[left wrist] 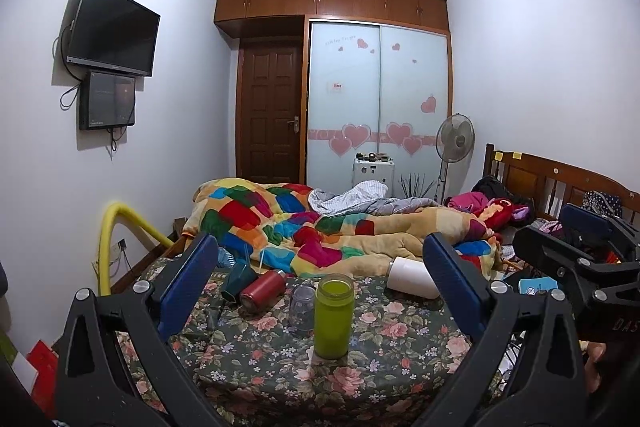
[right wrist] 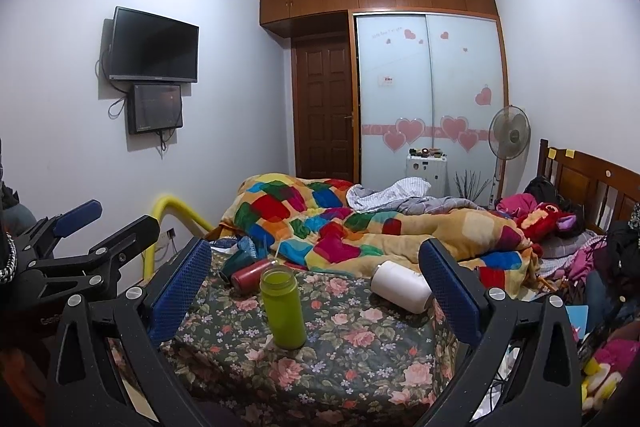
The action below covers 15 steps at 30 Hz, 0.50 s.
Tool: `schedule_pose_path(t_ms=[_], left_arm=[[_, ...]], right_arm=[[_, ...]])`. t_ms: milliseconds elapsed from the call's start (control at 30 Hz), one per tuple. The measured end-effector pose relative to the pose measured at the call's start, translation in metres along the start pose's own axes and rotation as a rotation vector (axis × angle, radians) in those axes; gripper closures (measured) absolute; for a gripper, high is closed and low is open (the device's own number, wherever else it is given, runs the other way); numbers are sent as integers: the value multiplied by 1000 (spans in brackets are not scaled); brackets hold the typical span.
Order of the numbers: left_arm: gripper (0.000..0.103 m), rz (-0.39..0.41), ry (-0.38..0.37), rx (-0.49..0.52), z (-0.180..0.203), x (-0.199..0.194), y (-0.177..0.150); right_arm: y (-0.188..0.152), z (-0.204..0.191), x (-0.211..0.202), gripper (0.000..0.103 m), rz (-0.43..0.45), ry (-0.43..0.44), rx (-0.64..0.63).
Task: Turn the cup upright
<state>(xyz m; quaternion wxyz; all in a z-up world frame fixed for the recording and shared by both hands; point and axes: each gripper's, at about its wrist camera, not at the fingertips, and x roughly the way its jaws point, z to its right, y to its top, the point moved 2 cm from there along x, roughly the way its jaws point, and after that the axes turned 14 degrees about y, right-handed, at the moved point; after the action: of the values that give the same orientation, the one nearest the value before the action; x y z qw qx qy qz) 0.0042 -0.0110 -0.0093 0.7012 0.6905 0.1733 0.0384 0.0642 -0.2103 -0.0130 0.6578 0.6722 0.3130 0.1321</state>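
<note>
A green cup [left wrist: 333, 315] [right wrist: 282, 307] stands upright, mouth up, on the floral bedsheet [left wrist: 380, 347] [right wrist: 360, 347]. A white cup [left wrist: 412, 277] [right wrist: 401, 286] lies on its side to its right. A red cup [left wrist: 263, 291] [right wrist: 250, 275] and a dark teal cup [left wrist: 236, 281] [right wrist: 234, 263] lie on their sides to the left. A clear cup [left wrist: 302, 307] stands behind the green one. My left gripper [left wrist: 320, 279] is open and empty, back from the cups. My right gripper [right wrist: 316, 279] is open and empty too.
A patchwork quilt [left wrist: 300, 223] [right wrist: 340, 223] is heaped behind the cups. A yellow padded rail [left wrist: 116, 235] [right wrist: 168, 223] stands at the bed's left edge. Clothes and toys [right wrist: 560, 227] pile at the right by the wooden headboard [right wrist: 592, 179]. The right gripper shows in the left view [left wrist: 580, 239].
</note>
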Motion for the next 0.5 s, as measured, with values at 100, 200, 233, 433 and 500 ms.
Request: schedule_pose_path(t_ms=[100, 200, 233, 433, 500], left_arm=[[0, -1, -1, 0, 0, 0, 0], [0, 0, 0, 0, 0, 0, 0], [0, 0, 0, 0, 0, 0, 0], [0, 0, 0, 0, 0, 0, 1], [0, 0, 0, 0, 0, 0, 1]], right_arm=[[0, 1, 0, 0, -2, 3, 3], [0, 1, 1, 0, -2, 2, 5], [0, 1, 0, 0, -2, 2, 5], [1, 1, 0, 0, -3, 2, 7], [1, 1, 0, 0, -3, 3, 7]])
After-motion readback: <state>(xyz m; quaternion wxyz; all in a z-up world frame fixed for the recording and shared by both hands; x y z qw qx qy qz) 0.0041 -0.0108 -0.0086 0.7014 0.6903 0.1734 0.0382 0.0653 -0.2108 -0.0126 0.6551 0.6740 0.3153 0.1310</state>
